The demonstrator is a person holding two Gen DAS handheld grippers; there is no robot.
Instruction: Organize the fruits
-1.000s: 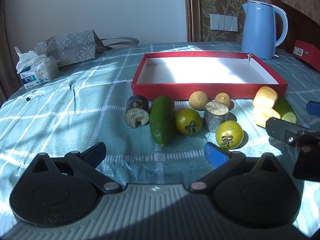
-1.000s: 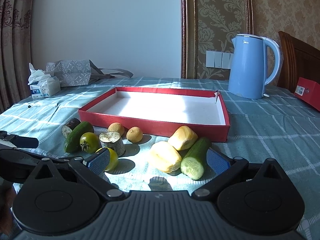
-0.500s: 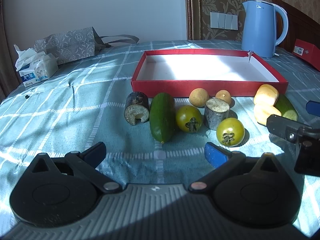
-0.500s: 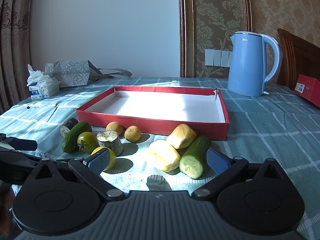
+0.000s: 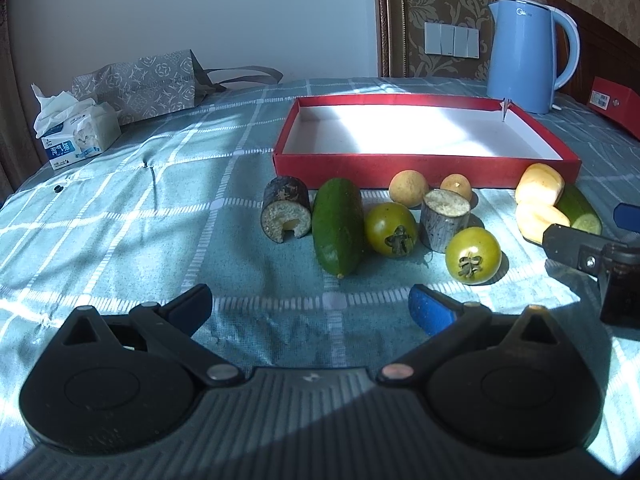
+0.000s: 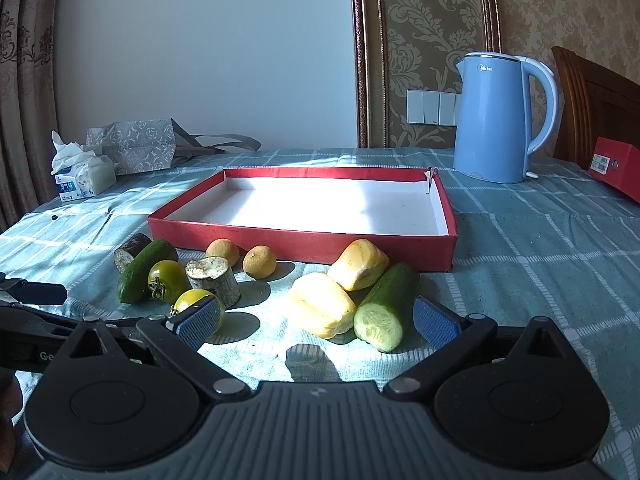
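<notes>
A red tray (image 5: 424, 164) with a white floor stands on the table; it also shows in the right wrist view (image 6: 304, 240). In front of it lie a dark cut piece (image 5: 286, 214), a green cucumber (image 5: 338, 230), two green tomatoes (image 5: 390, 229) (image 5: 473, 255), a grey cut piece (image 5: 445, 220), two small brown fruits (image 5: 409, 194) (image 5: 456, 187), two yellow pieces (image 6: 320, 304) (image 6: 358, 264) and a cut cucumber (image 6: 386, 306). My left gripper (image 5: 310, 308) is open and empty, short of the cucumber. My right gripper (image 6: 316, 322) is open and empty, just before the yellow pieces.
A blue kettle (image 6: 496, 120) stands behind the tray at the right. A red box (image 6: 616, 168) lies at the far right. A tissue pack (image 5: 78, 138) and a grey paper bag (image 5: 140, 84) sit at the back left. A checked teal cloth (image 5: 120, 216) covers the table.
Both grippers have drifted slightly; the fruits sit a little lower and nearer in the right wrist view. Nothing was taken hold of.
</notes>
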